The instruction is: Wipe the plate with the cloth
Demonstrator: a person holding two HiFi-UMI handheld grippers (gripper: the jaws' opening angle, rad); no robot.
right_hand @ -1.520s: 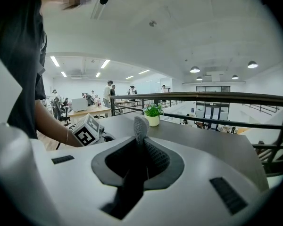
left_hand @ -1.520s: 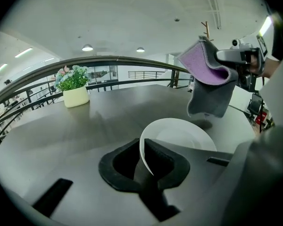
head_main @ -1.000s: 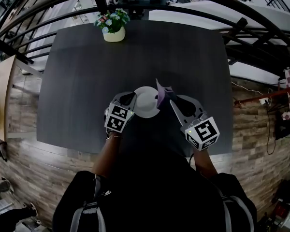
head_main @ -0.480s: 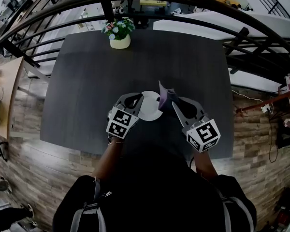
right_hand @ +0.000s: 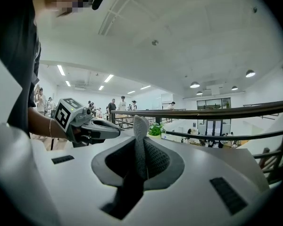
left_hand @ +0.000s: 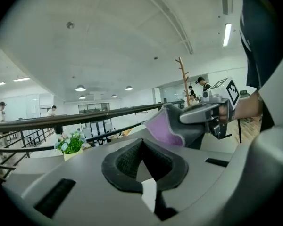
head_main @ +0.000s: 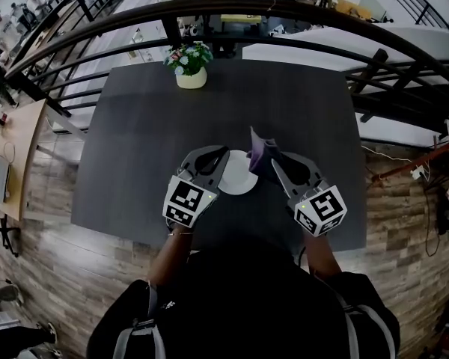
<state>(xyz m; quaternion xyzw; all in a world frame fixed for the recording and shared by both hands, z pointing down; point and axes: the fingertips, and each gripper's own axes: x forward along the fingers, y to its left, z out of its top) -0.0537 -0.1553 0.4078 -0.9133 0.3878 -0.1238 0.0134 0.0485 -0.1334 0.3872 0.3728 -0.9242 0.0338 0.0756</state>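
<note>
Above the dark table (head_main: 135,140), the plate (head_main: 238,182) now hangs clear of the top. Over the last second the left gripper (head_main: 217,173) has raised it, fingers shut tight on the plate's left rim. The right gripper (head_main: 270,163), at the plate's right edge, has its fingers clamped on the purple-grey cloth (head_main: 256,149), which stands up just beside the rim. Wiping looks ready to begin. A flowerpot (head_main: 191,78) sits well beyond the plate, and nothing blocks the way.
</note>
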